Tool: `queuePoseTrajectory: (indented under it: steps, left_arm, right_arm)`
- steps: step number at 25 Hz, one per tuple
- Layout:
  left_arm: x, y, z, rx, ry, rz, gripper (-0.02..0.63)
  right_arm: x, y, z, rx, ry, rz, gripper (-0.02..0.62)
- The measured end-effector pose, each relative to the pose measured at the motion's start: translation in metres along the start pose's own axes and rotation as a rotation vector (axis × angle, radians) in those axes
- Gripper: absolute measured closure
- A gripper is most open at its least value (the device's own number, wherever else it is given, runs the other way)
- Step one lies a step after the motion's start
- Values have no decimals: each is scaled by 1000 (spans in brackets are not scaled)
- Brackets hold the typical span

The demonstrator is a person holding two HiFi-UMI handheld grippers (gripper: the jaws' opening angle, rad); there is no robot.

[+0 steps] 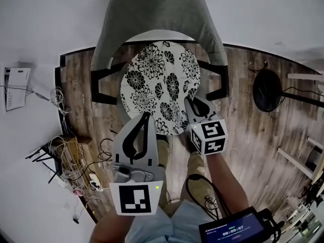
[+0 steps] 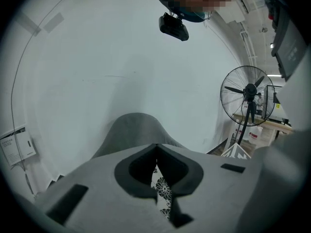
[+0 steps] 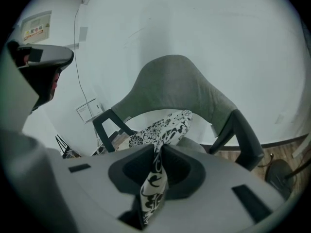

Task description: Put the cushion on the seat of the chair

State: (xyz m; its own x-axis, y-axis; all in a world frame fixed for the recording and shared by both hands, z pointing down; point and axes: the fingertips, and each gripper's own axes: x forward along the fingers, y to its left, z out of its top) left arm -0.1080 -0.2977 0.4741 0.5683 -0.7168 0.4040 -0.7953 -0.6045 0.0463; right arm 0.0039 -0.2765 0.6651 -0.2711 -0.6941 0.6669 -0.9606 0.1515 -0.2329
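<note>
L tool (image 1: 146, 115) & R tool (image 1: 192, 102) each clamped narrow on near edge of floral cushion (image 1: 162, 82), cushion over chair (image 1: 152, 9) seat.

We can make out little print here. Pale timer digits glow on the dark screen (image 1: 234, 231) at the lower right of the head view, seemingly 00:00:07, and the finer lines around them are too small to read. A wall notice (image 3: 36, 26) bears red lettering and a white sheet (image 1: 16, 87) carries printed lines, both illegible.
</note>
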Motion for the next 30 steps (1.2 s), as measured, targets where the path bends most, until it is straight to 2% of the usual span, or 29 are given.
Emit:
queuePoseTrajectory:
  steps: [17,23,30]
  left_arm:
    - [32,-16,-27,15,6,-41,597]
    - [37,-14,-41,28,17,-46,597]
    - [43,-19,-50,31,27,-53,597]
  right_arm:
    - [17,-67,-58,133,11,-96,505]
    - [26,-81,-75,166,8,-122,423]
    - [27,-90,-91,158,16,-161,370]
